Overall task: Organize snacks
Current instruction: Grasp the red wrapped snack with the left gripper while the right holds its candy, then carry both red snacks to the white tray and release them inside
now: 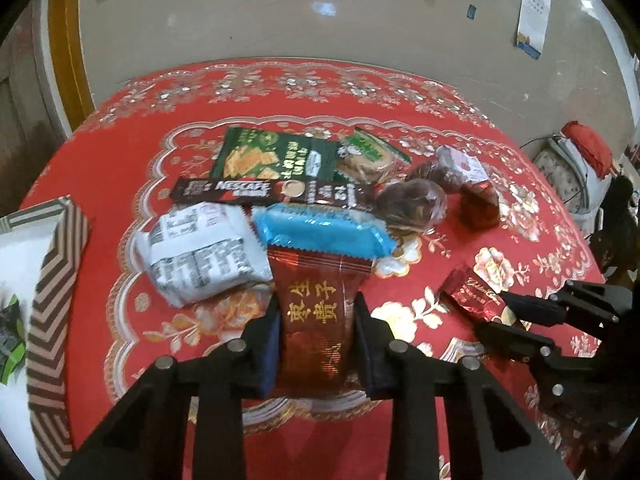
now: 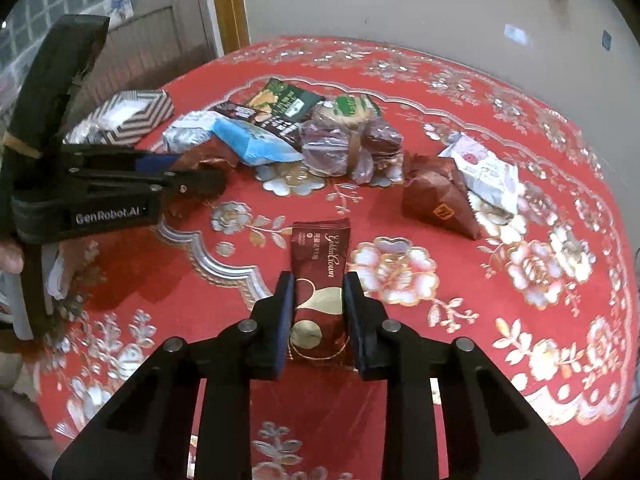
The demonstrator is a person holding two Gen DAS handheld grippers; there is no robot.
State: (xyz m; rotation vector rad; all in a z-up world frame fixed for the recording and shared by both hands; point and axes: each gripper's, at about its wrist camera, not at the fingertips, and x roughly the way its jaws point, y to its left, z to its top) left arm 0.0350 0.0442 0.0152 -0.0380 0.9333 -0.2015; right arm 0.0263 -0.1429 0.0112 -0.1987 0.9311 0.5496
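Through the left wrist camera, my left gripper (image 1: 316, 340) is clamped on a dark red packet with gold characters (image 1: 314, 320), its pads pressing both long edges. The packet's long axis runs straight out along the fingers, with its far end tucked against the blue wrapper (image 1: 324, 236) and the white packet (image 1: 200, 252) in the pile. The patterned box (image 1: 56, 280), which I judge to be the place for sorted snacks, lies to the left of this gripper, near the table (image 1: 120, 168) edge, so the left hand is the nearer one for a drop there. Far right in this view I see the other gripper on its own packet. Through the right wrist camera, my right gripper (image 2: 318, 316) is clenched on the Golden Crown sachet (image 2: 320, 280), again gripped across its width with the long axis pointing away from me along the fingers. The sachet lies flat on the red cloth, apart from the pile. From here the patterned box sits far up to the left, beyond the left gripper, so I reckon the right hand has the longer carry and must cross behind the left.
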